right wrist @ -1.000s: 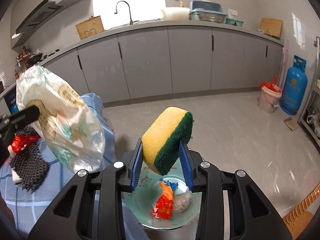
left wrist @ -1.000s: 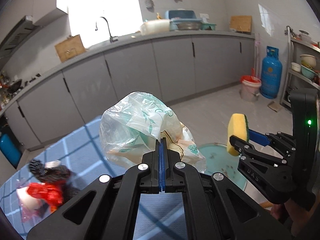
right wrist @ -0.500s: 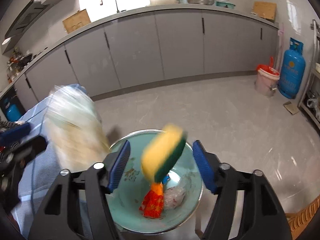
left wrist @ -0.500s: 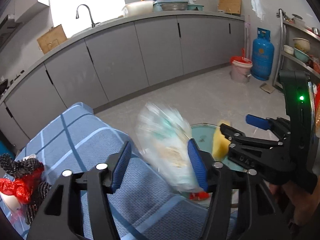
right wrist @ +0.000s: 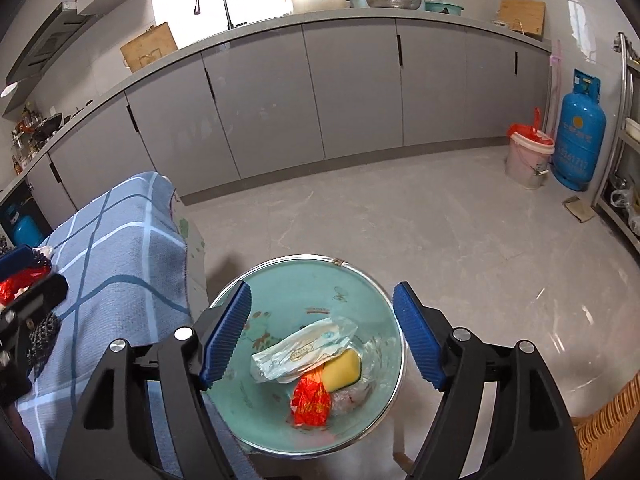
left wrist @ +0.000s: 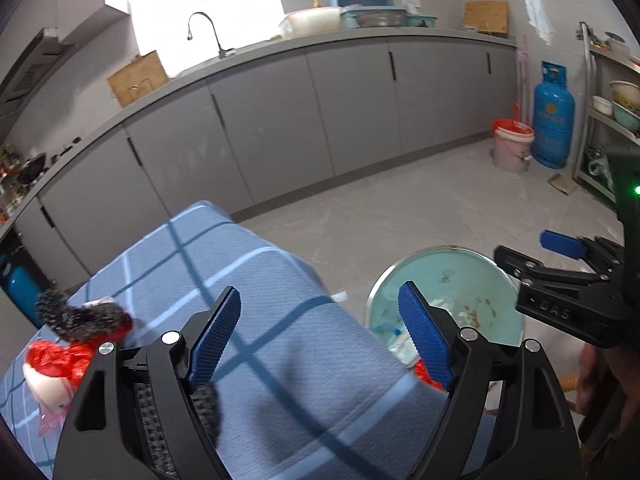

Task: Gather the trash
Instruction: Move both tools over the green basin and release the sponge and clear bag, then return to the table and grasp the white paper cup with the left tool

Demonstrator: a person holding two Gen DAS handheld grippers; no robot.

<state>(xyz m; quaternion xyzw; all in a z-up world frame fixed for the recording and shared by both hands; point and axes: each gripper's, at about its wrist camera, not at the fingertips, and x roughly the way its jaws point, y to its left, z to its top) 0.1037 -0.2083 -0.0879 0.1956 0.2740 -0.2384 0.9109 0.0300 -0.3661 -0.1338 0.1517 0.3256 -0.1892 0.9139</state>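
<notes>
Now both tools are opening with nothing between the jaws: the right gripper hangs over the teal basin, the left gripper over the checked blue cloth's near edge. Inside the basin lie a plastic bag, a yellow sponge and a red wrapper. More trash sits at the cloth's left edge.

Basin mouth unobstructed; table edge just beside.
</notes>
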